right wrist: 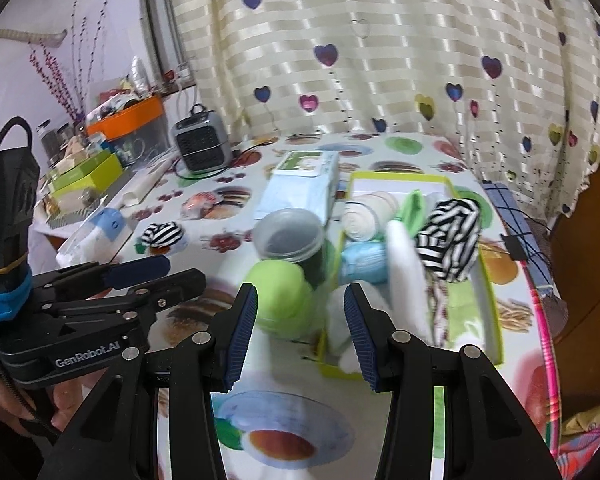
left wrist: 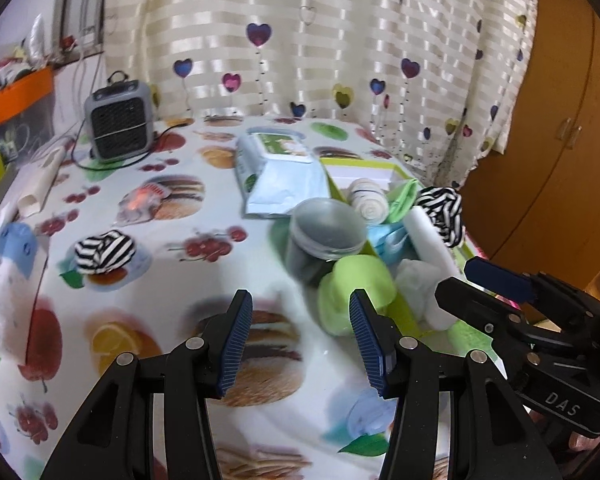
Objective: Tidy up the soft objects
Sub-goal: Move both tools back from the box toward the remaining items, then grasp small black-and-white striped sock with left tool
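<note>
My left gripper (left wrist: pixel 300 344) and my right gripper (right wrist: pixel 300 336) are both parted and carry nothing; between each pair of blue pads I see only the printed tablecloth (left wrist: pixel 148 292).

Nearest in front of the right gripper is the light green soft roll (right wrist: pixel 280 300), which leans on the near left corner of the yellow-green tray (right wrist: pixel 490 304). In the left wrist view the same roll is just ahead and a little to the right of my left gripper. The tray already holds a beige bandage roll (right wrist: pixel 360 216), a pale blue bundle (right wrist: pixel 364 264), a white roll (right wrist: pixel 404 272) and one striped black-and-white ball (right wrist: pixel 452 236). A clear plastic jar (right wrist: pixel 288 240) stands beside the tray, behind the green roll.

Farther away, well apart from the tray on its left side, a second striped ball (left wrist: pixel 104 252) lies alone on the cloth. It has no long axis, so any approach angle should work. It is ahead and to the left of my left gripper, and I judge that the left hand is the nearer one for it.
</note>
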### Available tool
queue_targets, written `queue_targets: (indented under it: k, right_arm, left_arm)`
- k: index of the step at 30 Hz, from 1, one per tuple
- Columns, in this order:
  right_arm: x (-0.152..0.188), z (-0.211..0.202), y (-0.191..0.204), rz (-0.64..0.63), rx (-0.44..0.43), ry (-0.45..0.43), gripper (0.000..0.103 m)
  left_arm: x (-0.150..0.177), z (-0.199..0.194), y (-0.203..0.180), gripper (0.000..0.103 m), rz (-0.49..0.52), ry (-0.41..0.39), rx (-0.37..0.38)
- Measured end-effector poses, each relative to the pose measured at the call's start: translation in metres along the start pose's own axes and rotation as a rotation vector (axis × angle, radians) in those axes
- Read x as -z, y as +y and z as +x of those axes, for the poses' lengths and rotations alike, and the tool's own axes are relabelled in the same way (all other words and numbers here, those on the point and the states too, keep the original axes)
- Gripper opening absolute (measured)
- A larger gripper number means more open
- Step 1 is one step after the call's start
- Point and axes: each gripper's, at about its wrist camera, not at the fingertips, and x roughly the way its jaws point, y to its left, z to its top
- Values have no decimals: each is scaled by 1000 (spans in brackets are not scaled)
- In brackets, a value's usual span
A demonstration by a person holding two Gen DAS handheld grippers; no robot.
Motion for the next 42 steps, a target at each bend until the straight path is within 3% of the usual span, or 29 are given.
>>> queue_targets:
  k: [19,31,42]
  right_arm:
    - [-29,34,66,-119,-111,5,51]
    - [-47,72,97,-170,-158,62,51]
    - [-59,103,95,-146,-163,94,51]
  left_arm:
    - [-7,-7,95,50,-165,-19,-137]
    - [-15,6,159,50,-265,-10,-190]
    - [-31,45,174,52,-238,41,-227]
